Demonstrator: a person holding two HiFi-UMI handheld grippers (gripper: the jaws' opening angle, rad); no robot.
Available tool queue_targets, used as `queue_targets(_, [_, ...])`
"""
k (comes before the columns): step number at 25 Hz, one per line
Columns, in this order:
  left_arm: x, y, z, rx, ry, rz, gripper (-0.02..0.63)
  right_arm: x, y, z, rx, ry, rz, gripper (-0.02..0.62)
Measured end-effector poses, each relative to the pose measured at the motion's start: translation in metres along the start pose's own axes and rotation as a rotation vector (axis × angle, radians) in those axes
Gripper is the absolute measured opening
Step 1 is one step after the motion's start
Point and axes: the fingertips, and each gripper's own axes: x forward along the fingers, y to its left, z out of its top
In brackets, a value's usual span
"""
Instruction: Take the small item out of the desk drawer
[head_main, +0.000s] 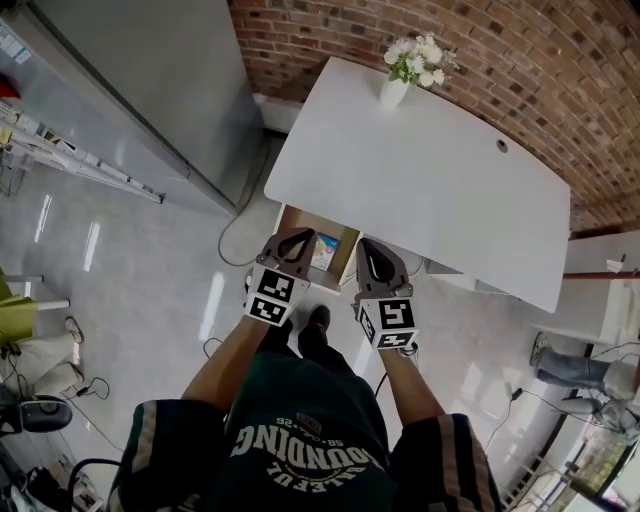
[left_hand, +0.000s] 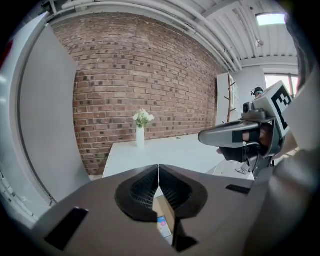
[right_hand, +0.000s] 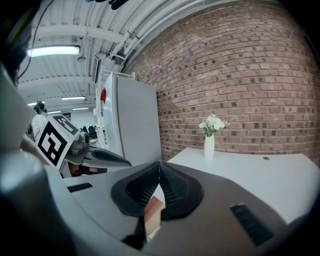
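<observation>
1. the drawer (head_main: 308, 218) stands pulled out from under the near edge of the white worktop (head_main: 430, 180), with its wooden inside showing
2. the small item (head_main: 324, 250), a flat piece with blue and pink print, lies inside the drawer, in the part seen between the two grippers from the head view; nothing touches it
3. the left gripper (head_main: 297, 238) hovers over the left part of the drawer, tilted downward; in the left gripper view its jaws are pressed together with nothing between them, and the small item shows below them
4. the right gripper (head_main: 369, 247) hovers at the drawer's right edge, about level with the left one and apart from it; its jaws are pressed together too and hold nothing, with a strip of the drawer's wood below them
5. a white vase (head_main: 393, 92) of pale flowers (head_main: 418, 58) stands at the far edge of the worktop, near the brick wall (head_main: 330, 25)
6. a tall grey cabinet (head_main: 130, 90) stands to the left of the worktop
</observation>
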Motion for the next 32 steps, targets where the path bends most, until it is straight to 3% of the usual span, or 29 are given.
queue_targets(15, [0.04,0.0,-0.047,-0.053,0.06,-0.013,0.017,0.013,-0.016,-0.041,0.048,0.057,-0.027,0.025])
queue_targets(32, [0.092,-0.003,-0.141,-0.135,0.195,-0.042,0.017,0.04,-0.017,-0.11,0.097,0.121,-0.054,0.025])
